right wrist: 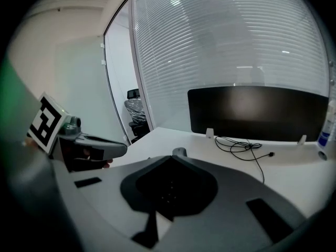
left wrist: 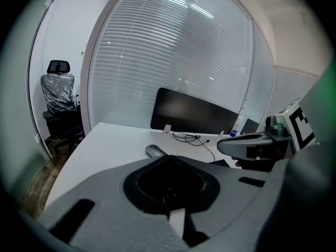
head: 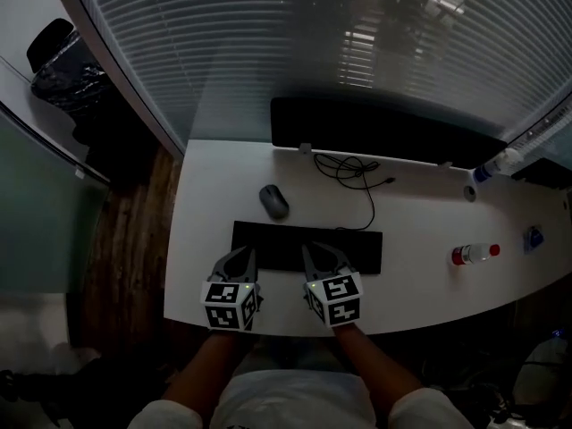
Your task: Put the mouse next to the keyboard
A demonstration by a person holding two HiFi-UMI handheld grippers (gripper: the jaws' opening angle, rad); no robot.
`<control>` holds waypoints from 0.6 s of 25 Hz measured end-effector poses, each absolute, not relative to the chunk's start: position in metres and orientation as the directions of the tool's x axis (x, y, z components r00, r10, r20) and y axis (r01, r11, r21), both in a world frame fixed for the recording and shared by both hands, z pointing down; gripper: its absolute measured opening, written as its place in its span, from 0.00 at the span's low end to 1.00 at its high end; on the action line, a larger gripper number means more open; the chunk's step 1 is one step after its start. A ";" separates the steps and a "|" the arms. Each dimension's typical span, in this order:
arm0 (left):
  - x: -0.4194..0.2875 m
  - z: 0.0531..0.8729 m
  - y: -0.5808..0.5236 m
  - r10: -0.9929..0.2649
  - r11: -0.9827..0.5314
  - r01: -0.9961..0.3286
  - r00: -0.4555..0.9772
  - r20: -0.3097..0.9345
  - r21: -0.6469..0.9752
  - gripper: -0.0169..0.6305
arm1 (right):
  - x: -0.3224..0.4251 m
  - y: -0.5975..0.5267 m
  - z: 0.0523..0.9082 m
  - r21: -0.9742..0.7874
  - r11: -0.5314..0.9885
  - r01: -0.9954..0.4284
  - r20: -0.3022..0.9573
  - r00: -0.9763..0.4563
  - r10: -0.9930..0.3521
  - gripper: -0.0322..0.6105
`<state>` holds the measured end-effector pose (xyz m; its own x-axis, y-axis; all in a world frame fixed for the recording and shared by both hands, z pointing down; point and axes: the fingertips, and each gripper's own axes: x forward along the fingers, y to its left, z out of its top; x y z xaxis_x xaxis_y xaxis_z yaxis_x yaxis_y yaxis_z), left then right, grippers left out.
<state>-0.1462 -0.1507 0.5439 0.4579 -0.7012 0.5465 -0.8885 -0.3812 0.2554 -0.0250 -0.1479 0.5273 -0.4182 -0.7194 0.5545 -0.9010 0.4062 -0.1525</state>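
A grey mouse (head: 273,201) lies on the white desk (head: 214,195), a little beyond the far left corner of the black keyboard (head: 357,247). Both grippers hover side by side over the keyboard's near edge, pointing away from me. My left gripper (head: 238,259) is shut and holds nothing, and my right gripper (head: 322,256) is likewise shut and empty. In the left gripper view the mouse (left wrist: 155,150) peeks just past the closed tips of the left gripper (left wrist: 167,156). The right gripper view shows the mouse (right wrist: 179,151) right behind the closed tips of the right gripper (right wrist: 173,156).
A black monitor (head: 384,128) stands along the desk's back edge with a loose black cable (head: 353,172) in front of it. A red-capped bottle (head: 474,254) lies to the right. An office chair (head: 63,61) stands beyond the glass wall at left.
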 end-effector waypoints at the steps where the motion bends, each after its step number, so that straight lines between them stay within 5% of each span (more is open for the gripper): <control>1: -0.146 0.547 -0.154 -0.699 -0.381 -0.889 0.457 0.549 0.255 0.04 | -0.027 -0.153 0.531 -0.154 0.408 -0.900 0.555 -0.421 -0.718 0.06; 11: -0.146 0.575 -0.191 -0.687 -0.373 -0.892 0.451 0.570 0.255 0.04 | -0.053 -0.217 0.570 -0.159 0.444 -0.882 0.577 -0.448 -0.683 0.06; 15: -0.146 0.588 -0.197 -0.678 -0.380 -0.892 0.449 0.581 0.246 0.04 | -0.064 -0.237 0.591 -0.168 0.451 -0.877 0.604 -0.453 -0.656 0.22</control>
<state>-0.1459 -0.1973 0.5879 0.4490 -0.6784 0.5815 -0.8919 -0.3796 0.2459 -0.0640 -0.2375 0.5912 -0.4530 -0.6558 0.6039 -0.8766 0.4510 -0.1677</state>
